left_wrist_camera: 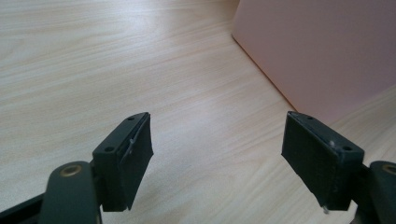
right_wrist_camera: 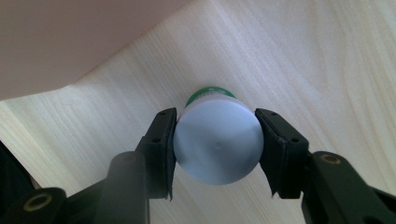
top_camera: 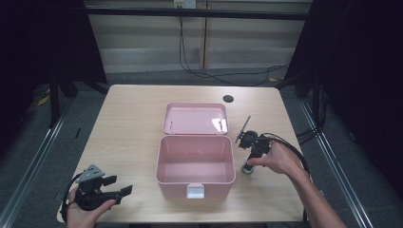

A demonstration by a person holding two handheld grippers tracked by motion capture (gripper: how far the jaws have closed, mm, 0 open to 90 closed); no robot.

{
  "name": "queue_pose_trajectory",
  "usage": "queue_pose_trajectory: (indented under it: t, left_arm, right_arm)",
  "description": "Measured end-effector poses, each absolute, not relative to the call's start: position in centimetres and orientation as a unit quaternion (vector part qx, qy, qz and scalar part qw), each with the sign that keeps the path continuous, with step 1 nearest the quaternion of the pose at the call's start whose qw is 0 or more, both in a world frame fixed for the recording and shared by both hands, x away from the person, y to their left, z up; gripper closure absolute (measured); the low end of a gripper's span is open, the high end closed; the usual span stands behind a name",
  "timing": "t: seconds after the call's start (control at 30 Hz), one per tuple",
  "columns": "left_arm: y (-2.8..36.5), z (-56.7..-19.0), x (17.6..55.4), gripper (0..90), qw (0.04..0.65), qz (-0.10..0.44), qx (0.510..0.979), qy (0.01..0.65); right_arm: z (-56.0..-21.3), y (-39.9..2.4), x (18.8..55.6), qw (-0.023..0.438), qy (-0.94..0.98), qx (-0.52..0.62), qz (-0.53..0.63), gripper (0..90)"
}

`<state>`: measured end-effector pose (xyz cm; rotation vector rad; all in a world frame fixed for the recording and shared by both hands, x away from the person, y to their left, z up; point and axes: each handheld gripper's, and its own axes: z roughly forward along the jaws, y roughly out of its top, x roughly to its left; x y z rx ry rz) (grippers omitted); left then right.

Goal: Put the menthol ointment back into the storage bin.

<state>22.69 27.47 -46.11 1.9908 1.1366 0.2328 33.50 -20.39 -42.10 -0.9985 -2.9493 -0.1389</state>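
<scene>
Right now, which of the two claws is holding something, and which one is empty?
The right claw is holding a white-capped bottle beside the pink box. The left claw is open, with bare table between its jaws.

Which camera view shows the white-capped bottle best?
The right gripper view: the bottle is close, seen from above its white cap, with a green band below, between the right tongs. In the high view it is small, partly behind the hand. The left gripper view gives table and pink box.
</scene>
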Motion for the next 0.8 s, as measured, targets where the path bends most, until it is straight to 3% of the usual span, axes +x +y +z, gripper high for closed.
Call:
queue_pose_trajectory:
  t: [0.8]
  left_arm:
    - [27.4,-46.2,22.8,22.6,0.406,0.086,0.791,0.448]
  right_arm:
    - [-38.7,-21.0,32.8,-0.005,-0.948,-0.311,-0.071,51.7]
